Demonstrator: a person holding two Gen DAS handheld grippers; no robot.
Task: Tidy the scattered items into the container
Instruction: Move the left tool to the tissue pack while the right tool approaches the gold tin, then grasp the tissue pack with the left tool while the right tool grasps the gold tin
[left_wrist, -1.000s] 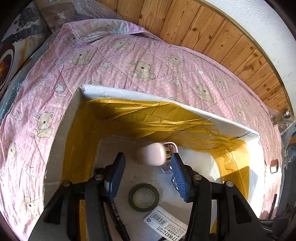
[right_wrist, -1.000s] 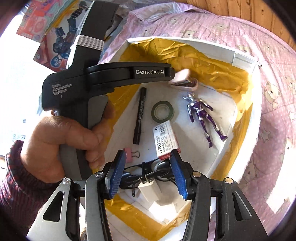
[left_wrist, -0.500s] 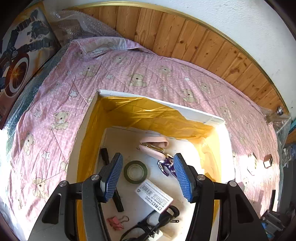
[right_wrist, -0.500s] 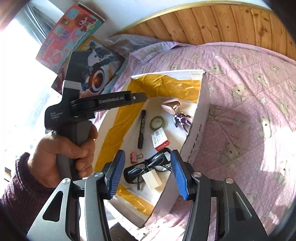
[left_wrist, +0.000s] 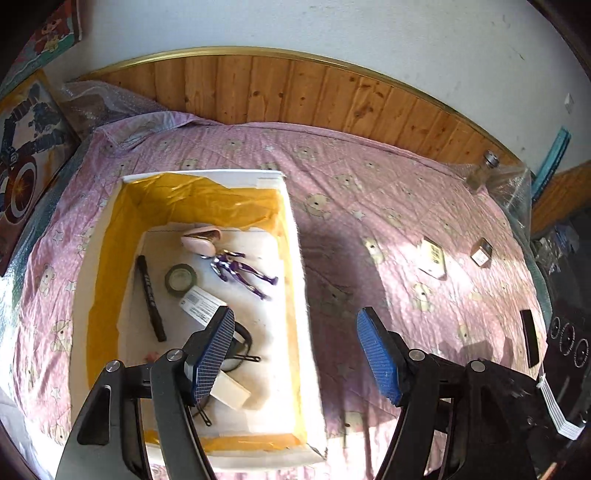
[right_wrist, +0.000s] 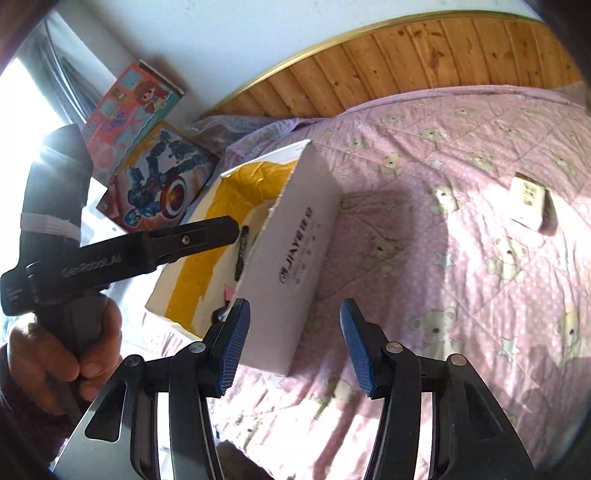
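Container (left_wrist: 291, 280) sits on the pink bed (left_wrist: 388, 206); at its three o'clock lies a small pale box (left_wrist: 433, 257). Left gripper (left_wrist: 295, 354) and right gripper (right_wrist: 293, 345) gape wide, empty.

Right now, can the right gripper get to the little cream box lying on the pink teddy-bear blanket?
Probably yes. The right gripper is open and empty, and the small cream box lies alone on the pink teddy-bear blanket, ahead and to its right. The white cardboard container stands off to the left, out of the way.
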